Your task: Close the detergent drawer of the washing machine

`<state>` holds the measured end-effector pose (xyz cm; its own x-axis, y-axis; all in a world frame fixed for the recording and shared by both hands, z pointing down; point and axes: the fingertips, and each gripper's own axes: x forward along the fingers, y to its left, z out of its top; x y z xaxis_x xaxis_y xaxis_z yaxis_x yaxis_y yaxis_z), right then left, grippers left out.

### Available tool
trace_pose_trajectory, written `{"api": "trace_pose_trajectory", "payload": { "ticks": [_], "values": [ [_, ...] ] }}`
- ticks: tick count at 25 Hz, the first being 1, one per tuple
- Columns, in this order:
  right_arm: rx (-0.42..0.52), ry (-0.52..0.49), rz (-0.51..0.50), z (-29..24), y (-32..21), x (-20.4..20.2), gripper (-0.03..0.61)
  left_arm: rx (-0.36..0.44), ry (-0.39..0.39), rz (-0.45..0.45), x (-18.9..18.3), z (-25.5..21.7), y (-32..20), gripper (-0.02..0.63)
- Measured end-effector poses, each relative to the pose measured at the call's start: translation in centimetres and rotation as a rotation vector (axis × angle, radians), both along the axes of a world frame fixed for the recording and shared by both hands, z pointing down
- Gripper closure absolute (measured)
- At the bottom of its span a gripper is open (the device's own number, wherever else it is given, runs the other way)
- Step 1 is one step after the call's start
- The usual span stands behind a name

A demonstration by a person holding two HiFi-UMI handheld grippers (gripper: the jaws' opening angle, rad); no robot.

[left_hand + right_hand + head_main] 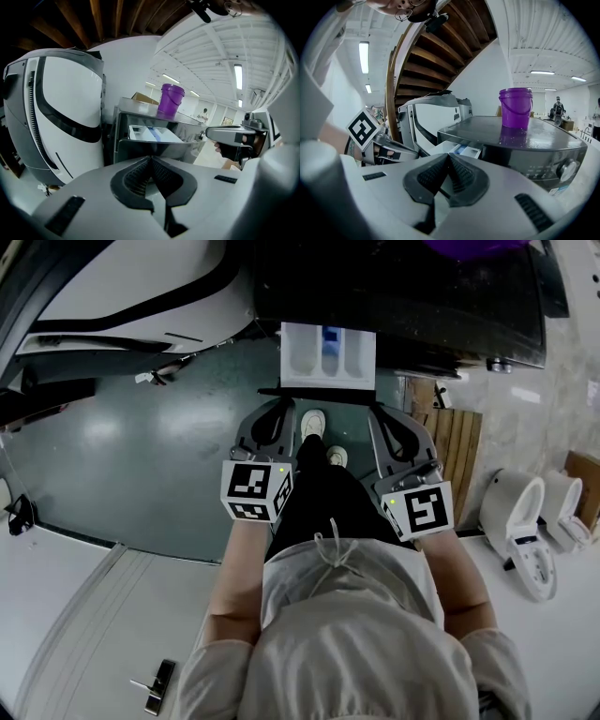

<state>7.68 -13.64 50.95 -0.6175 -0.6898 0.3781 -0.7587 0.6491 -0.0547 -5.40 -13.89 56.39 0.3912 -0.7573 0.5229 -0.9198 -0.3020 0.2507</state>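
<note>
The washing machine point(403, 296) is dark grey and stands ahead of me. Its white detergent drawer point(328, 354) is pulled out toward me, with a blue insert inside. Both grippers hover just short of the drawer front. My left gripper point(287, 404) is shut and empty, below the drawer's left corner. My right gripper point(375, 410) is also shut and empty, below its right corner. In the left gripper view the open drawer point(152, 133) lies beyond the closed gripper point(151, 160). In the right gripper view the drawer point(461, 150) sits just past the closed gripper point(448, 156).
A purple bucket point(515, 107) stands on the machine's top. A large white appliance point(141, 287) is to the left. A wooden slat panel point(459, 446) and white toilets point(516, 521) are at the right. The person's shoes point(314, 423) stand between the grippers.
</note>
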Motion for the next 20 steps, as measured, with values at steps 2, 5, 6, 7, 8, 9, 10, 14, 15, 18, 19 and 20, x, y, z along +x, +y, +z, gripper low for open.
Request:
{"api": "trace_pose_trajectory", "payload": {
  "ticks": [2,5,6,7,8,9,10,14,15,18,19,20],
  "values": [
    [-0.022,0.007,0.013,0.0,-0.4,0.0,0.574,-0.001,-0.008,0.0,0.1,0.0,-0.7,0.595],
    [-0.028,0.012,0.019,-0.2,-1.2,0.0,0.574,-0.002,-0.006,0.005,0.1,-0.1,-1.8,0.595],
    [-0.03,0.017,0.018,-0.3,-1.5,-0.1,0.574,-0.002,-0.003,0.006,0.1,-0.1,-2.1,0.595],
    [-0.044,0.025,0.022,-0.2,-1.7,-0.2,0.574,-0.002,-0.001,0.008,0.0,-0.1,-2.5,0.595],
    [-0.058,0.034,0.026,-0.1,-1.9,-0.3,0.574,-0.003,0.002,0.01,0.0,-0.1,-2.8,0.595],
    [-0.065,0.041,0.028,-0.1,-2.1,-0.4,0.574,-0.003,0.005,0.013,-0.1,-0.1,-3.1,0.595],
    [-0.066,0.044,0.029,-0.2,-2.3,-0.5,0.574,-0.003,0.008,0.016,-0.1,-0.1,-3.5,0.595],
    [-0.06,0.034,0.042,-0.5,-3.9,-0.6,0.574,-0.003,0.016,0.024,-0.1,-0.1,-5.2,0.595],
    [-0.052,0.031,0.043,-0.6,-4.4,-0.7,0.574,-0.002,0.016,0.026,-0.1,-0.2,-5.6,0.595],
    [-0.052,0.021,0.06,-0.6,-5.6,-0.8,0.574,0.001,0.014,0.036,-0.2,-0.2,-6.9,0.595],
    [-0.042,0.016,0.063,-0.5,-6.0,-0.9,0.574,0.002,0.015,0.04,-0.2,-0.2,-7.3,0.595],
    [-0.024,0.01,0.06,-0.5,-6.5,-0.9,0.574,0.004,0.018,0.043,-0.2,-0.2,-7.7,0.595]
  ]
}}
